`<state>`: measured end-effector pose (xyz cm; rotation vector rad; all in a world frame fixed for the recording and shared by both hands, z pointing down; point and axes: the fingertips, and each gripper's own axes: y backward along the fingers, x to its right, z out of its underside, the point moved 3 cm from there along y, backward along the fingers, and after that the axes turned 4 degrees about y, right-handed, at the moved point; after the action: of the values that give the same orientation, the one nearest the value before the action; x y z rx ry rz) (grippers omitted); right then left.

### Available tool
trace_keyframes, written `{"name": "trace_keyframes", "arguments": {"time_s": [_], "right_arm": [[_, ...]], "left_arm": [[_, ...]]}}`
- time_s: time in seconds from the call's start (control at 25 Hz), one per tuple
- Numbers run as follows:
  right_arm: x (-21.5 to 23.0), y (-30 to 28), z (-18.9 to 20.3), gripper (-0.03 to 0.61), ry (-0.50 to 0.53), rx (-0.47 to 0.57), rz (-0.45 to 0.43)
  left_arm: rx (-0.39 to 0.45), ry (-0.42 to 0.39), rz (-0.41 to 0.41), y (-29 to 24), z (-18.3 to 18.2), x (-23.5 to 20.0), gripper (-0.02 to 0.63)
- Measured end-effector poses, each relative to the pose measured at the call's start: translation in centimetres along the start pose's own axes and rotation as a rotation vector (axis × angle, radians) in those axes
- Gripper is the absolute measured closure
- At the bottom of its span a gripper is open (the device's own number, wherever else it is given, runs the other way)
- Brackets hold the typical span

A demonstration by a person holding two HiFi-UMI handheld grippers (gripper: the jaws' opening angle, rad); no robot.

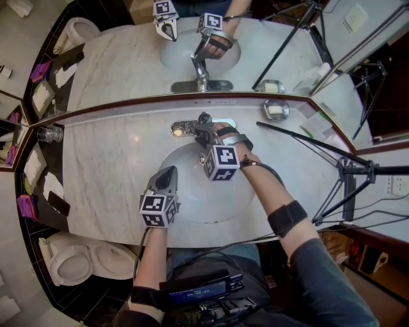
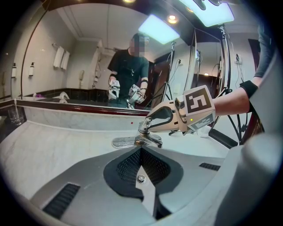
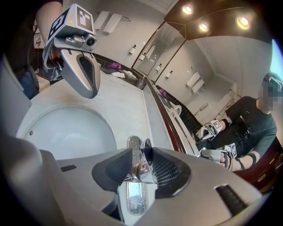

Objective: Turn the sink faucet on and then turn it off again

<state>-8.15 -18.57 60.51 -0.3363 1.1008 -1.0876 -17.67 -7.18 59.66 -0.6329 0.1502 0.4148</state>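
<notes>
Marble counter (image 1: 108, 167); wall mirror (image 1: 128, 64); white toilet (image 1: 67, 262)

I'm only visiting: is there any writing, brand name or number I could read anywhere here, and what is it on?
No text here can be read.
Left gripper's marker cube: black-and-white squares only, no letters.
Right gripper's marker cube: likewise a pattern, no writing.
Blue screen at the person's waist: glowing characters, too small to read.
White card at the head view's top right: too blurred to read.

Marble counter (image 1: 115, 159): faucet (image 1: 185, 128), soap dish (image 1: 276, 110)
</notes>
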Motion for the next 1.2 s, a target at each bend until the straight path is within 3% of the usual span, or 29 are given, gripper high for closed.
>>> {"name": "trace_keyframes", "arguments": {"time_s": [0.36,0.8,1.2], "right_arm": [[-2.9,-0.8,-0.4,0.426,0.064,-0.02,-0.072],[-3.1,-1.0,-0.3,0.425,0.077,-0.044,-0.064],[-3.2,1.1,-0.2,0.422,-0.109,-0.07,0.006]], "left_arm": [[0.007,-0.004,-0.001,-0.1,-0.5,-0.1,0.611],[0.005,-0.001,-0.012,0.7,-0.1,-0.5,0.611],[0.014,0.002,-0.03,2.3,-0.3,-1.2,0.611]]}}
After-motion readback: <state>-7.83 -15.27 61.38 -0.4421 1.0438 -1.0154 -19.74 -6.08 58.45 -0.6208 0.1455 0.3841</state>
